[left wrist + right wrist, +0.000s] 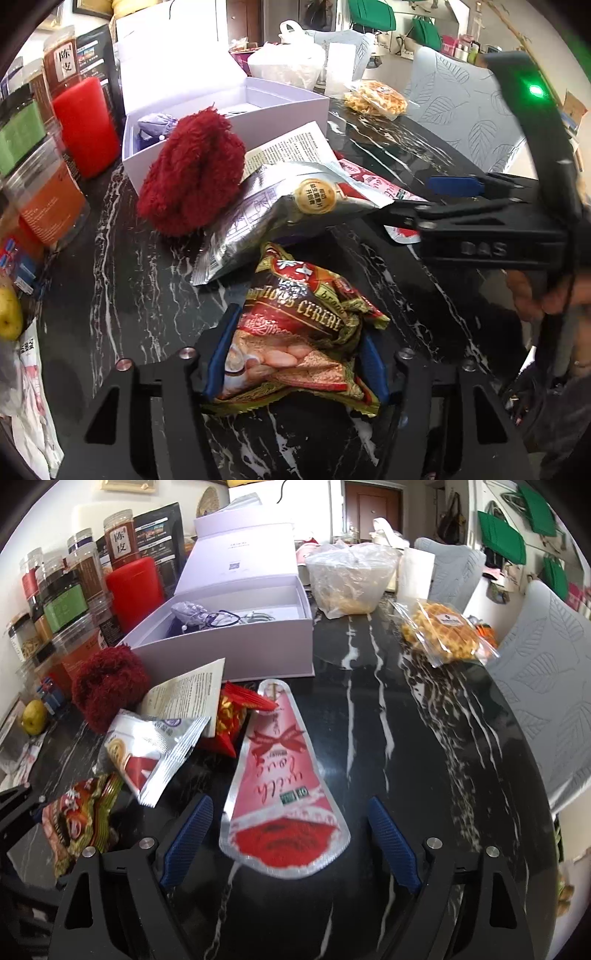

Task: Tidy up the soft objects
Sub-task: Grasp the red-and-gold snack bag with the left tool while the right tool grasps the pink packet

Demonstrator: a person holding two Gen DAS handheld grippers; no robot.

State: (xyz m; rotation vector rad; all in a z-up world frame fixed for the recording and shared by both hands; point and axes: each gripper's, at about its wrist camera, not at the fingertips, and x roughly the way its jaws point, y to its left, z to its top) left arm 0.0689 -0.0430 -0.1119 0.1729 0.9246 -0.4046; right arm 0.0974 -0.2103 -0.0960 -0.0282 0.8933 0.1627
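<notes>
Left tool point(295, 360) is pinching the cereal bag point(299, 332) on the worktop point(129, 258) while right tool point(291, 843) is hanging wide, empty, astride the pink pouch point(280, 794); box point(229, 122) at eleven o'clock; probably lifting next.

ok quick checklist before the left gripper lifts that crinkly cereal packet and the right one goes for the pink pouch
1. Left gripper closed on the crinkly brown and gold cereal packet: ok, both blue pads press its sides.
2. Right gripper open: ok, jaws wide.
3. Long pink foil pouch between the right jaws: ok, but the pads do not touch it yet.
4. Open white cardboard box has room: ok, bare floor shows beside a small lilac pouch.
5. Cereal packet free of the silver foil snack bag: cannot tell, their edges look close.
6. Fuzzy dark red yarn ball out of the lift path: ok, it sits further back.
</notes>
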